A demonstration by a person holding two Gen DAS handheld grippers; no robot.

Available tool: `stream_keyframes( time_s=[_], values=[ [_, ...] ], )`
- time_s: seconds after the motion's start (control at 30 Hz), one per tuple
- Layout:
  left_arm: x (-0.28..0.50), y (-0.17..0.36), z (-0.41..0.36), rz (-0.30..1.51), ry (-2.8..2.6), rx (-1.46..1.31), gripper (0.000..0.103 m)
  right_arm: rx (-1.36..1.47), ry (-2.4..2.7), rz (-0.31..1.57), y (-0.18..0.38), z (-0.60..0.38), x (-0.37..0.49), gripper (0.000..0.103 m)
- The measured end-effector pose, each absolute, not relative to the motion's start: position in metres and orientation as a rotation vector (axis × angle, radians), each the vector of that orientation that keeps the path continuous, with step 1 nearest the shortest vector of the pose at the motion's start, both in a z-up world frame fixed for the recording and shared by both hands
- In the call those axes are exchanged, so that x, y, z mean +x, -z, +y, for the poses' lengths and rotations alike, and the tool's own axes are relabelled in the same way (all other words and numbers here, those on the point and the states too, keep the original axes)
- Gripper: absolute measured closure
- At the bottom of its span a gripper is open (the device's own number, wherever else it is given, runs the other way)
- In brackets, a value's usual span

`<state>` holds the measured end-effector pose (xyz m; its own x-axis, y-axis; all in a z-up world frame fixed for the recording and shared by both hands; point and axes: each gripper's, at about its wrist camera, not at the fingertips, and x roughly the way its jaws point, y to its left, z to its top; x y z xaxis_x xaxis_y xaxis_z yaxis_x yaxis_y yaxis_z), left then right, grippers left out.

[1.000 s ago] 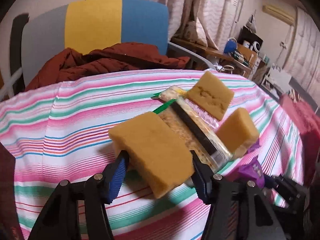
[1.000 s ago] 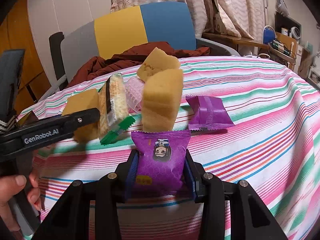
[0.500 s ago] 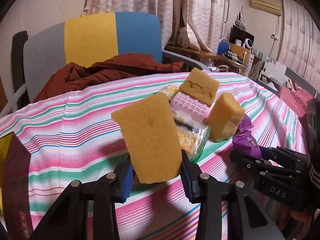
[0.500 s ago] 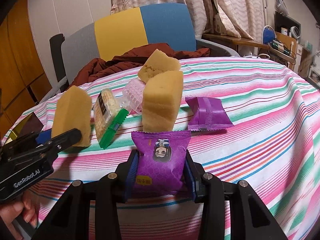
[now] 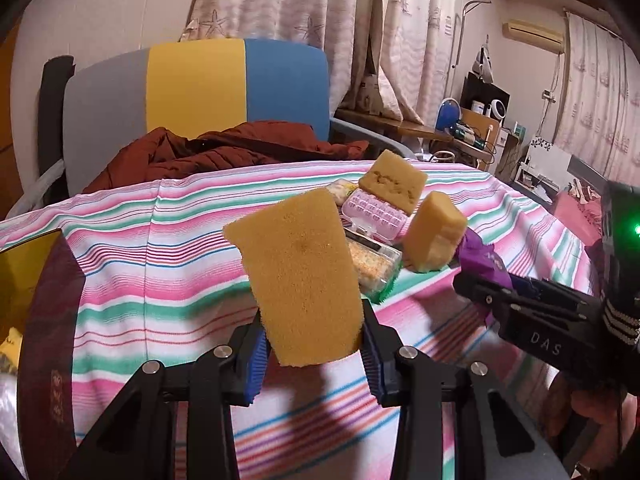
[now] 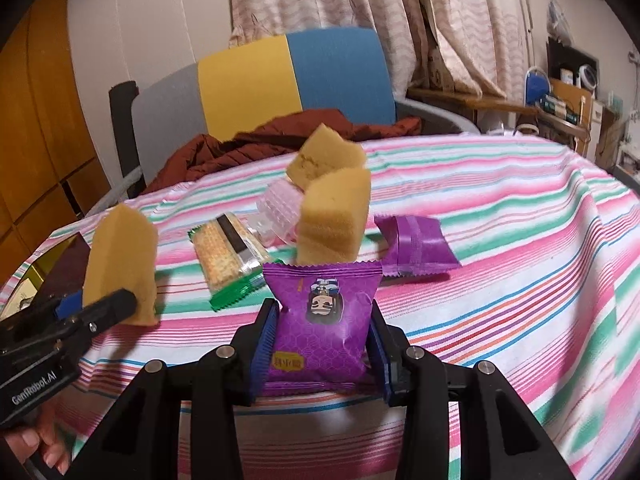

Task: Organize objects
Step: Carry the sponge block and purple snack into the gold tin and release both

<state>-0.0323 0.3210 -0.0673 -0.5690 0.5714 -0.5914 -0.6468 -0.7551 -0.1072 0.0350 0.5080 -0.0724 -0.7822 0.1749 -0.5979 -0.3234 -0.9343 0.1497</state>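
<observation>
My left gripper (image 5: 311,360) is shut on a yellow sponge (image 5: 298,278), which it holds upright above the striped tablecloth (image 5: 160,272). The same sponge (image 6: 120,264) shows at the left of the right wrist view. My right gripper (image 6: 322,350) is shut on a purple snack packet (image 6: 324,316) with a cartoon face. On the cloth lie a cracker pack (image 6: 228,256), a pink plastic case (image 5: 374,216), two more yellow sponges (image 5: 434,236) (image 5: 394,186) and a second purple packet (image 6: 416,250).
A dark maroon box (image 5: 48,328) with a yellow inside stands at the table's left edge. Behind the table is a grey, yellow and blue chair (image 5: 200,88) with a rust-red jacket (image 5: 224,150) on it. Shelves and clutter fill the far right.
The left gripper closed on the yellow sponge, lifted it off the pile and carried it left and back. The right gripper stayed still with its purple packet.
</observation>
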Motion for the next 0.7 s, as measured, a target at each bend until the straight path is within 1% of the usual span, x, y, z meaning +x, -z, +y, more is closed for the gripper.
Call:
stream_keyframes(
  time_s=[0.13, 0.3, 0.5, 0.7],
  values=[
    [-0.022, 0.066, 0.313, 0.148, -2.295, -0.784, 0.063, -0.820, -2.729, 0.314, 0.067, 0.496, 0.043, 0.060],
    [-0.014, 0.063, 0.299, 0.117, -2.306, -0.766, 0.063, -0.847, -2.729, 0.303, 0.068, 0.481, 0.047, 0.060],
    [-0.005, 0.057, 0.276, 0.055, -2.318, -0.773, 0.063, -0.915, -2.725, 0.386, 0.080, 0.464, 0.055, 0.060],
    [0.025, 0.047, 0.247, 0.055, -2.286, -0.725, 0.063, -0.934, -2.751, 0.447, 0.076, 0.448, 0.056, 0.060]
  ],
)
